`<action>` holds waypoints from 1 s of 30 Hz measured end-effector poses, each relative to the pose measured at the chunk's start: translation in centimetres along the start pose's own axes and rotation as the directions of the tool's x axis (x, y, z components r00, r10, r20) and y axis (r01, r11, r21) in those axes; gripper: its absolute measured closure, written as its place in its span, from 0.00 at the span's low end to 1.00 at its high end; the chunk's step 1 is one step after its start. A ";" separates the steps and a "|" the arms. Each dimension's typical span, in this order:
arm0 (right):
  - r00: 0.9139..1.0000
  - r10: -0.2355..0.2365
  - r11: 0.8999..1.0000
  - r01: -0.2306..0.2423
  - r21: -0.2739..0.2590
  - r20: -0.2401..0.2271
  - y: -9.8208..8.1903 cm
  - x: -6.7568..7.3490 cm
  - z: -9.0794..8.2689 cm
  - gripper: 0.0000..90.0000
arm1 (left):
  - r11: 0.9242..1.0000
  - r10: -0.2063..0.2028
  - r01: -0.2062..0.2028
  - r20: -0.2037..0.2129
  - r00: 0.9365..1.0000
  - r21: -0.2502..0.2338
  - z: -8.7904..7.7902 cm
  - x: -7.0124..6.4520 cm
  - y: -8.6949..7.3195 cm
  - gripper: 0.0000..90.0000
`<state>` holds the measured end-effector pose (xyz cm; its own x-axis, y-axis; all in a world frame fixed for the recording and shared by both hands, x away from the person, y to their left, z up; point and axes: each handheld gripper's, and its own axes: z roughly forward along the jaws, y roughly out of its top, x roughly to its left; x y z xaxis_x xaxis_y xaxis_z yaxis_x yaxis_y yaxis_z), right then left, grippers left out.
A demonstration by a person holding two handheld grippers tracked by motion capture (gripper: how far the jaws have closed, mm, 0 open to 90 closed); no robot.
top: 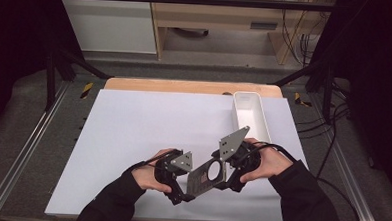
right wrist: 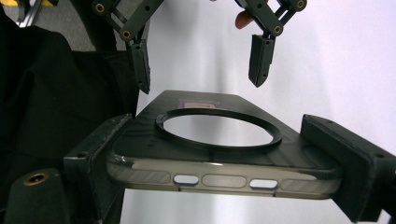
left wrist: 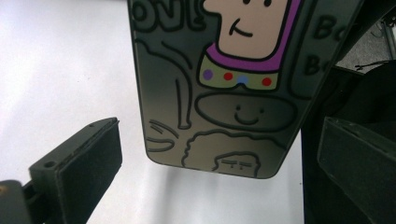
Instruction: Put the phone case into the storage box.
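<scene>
R gripper (right wrist: 224,154) jaws clamp the phone case (right wrist: 219,140) by its long edges, ring side up in the right gripper view, prob. to offer its free end for a handover. L gripper (left wrist: 219,154) jaws spread wide, nothing gripped; case end (left wrist: 219,93) hangs between them, cartoon print facing its camera. Case is held off the table (top: 133,128), near the front edge, mid-right. Both hands angled inward, forearms in from front; white tray (top: 251,115) sits at the far right.

There is one phone case (top: 207,175) and one white tray (top: 250,114). Two claws show, the left claw (top: 177,197) and the right claw (top: 220,179), over one bench (top: 133,123).
</scene>
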<state>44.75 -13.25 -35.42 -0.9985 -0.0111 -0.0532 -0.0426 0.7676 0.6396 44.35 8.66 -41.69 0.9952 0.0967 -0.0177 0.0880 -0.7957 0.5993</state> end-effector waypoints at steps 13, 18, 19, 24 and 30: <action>1.000 -0.015 0.999 0.015 0.038 -0.001 1.2 0.0 0.6 0.14 | 1.000 -0.006 0.006 0.018 1.000 0.030 0.8 0.3 0.2 0.00; 1.000 -0.025 0.998 0.025 0.052 -0.001 1.9 -0.1 0.7 0.14 | 0.999 -0.005 0.004 0.017 1.000 0.039 1.0 0.3 0.3 0.00; 1.000 -0.025 0.998 0.025 0.052 -0.001 1.9 -0.1 0.7 0.14 | 0.999 -0.004 0.004 0.018 1.000 0.041 1.1 0.3 0.4 0.00; 1.000 -0.031 0.997 0.031 0.069 -0.006 2.3 -0.1 1.0 0.14 | 0.999 -0.001 0.000 0.021 1.000 0.054 1.3 0.3 0.4 0.02; 0.999 -0.040 0.996 0.040 0.080 -0.008 2.7 -0.1 1.2 0.14 | 0.998 0.002 -0.004 0.025 1.000 0.068 1.5 0.3 0.4 0.04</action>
<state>44.79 -10.39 -34.58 -0.9963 -0.0466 -0.0723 -0.0798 0.8154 0.5734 44.79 7.47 -42.63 0.9961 0.0802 -0.0365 0.0871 -0.8348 0.5436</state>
